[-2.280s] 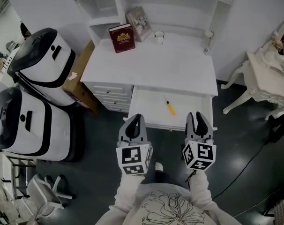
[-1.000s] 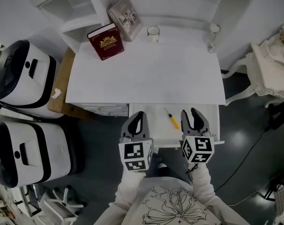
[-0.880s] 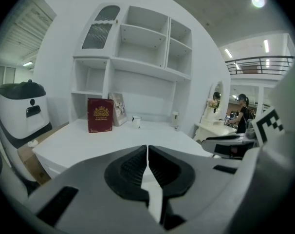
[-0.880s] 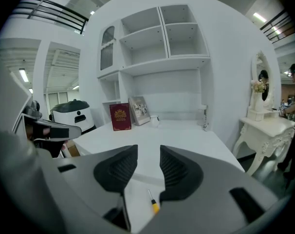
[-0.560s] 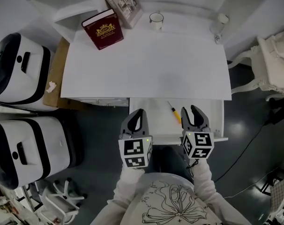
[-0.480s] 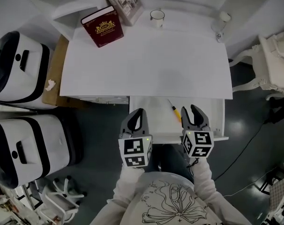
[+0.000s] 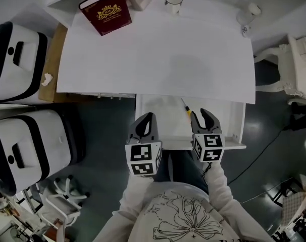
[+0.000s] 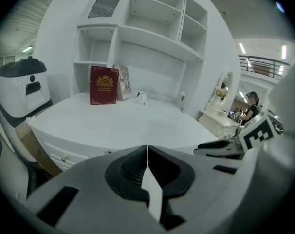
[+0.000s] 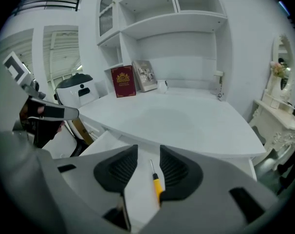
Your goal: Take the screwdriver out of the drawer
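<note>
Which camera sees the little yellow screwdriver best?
The right gripper view: the screwdriver lies in the drawer, its shaft and yellow handle clear between the right tool's open jaws. The head view shows only a sliver beside the desk edge. The left gripper view misses it.

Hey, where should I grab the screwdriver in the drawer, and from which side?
The screwdriver lies flat in the open drawer, its thin shaft pointing toward the desktop and its yellow handle nearer you. Grip the handle, probably best from above with the open right claw, jaws across it.
</note>
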Motion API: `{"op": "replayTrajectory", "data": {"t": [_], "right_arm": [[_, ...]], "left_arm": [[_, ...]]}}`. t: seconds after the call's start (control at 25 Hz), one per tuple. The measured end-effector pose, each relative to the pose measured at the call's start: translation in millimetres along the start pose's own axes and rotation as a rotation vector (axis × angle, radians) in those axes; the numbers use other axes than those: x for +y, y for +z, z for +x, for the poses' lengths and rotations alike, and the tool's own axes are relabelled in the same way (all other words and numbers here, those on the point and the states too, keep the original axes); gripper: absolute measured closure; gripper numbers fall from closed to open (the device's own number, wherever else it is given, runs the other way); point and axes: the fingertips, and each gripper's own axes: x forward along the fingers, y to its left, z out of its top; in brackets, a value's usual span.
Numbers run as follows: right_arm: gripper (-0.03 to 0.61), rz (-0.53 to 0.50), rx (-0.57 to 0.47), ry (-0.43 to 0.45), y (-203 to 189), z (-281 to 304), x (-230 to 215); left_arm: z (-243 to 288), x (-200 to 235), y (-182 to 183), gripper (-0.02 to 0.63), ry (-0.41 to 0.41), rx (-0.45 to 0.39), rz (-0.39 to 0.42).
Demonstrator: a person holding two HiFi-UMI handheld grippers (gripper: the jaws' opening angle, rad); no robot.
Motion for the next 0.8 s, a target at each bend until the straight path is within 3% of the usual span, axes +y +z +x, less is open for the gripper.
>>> {"op": "replayTrajectory", "data": {"t": [0.8], "right_arm": [[0.456,-0.117,0.254,0.135,-91.2,85.1,-8.5]], "left_arm": [[45.3,-0.4,-64.9,0.604,0.037,0.157,-0.067]]}}
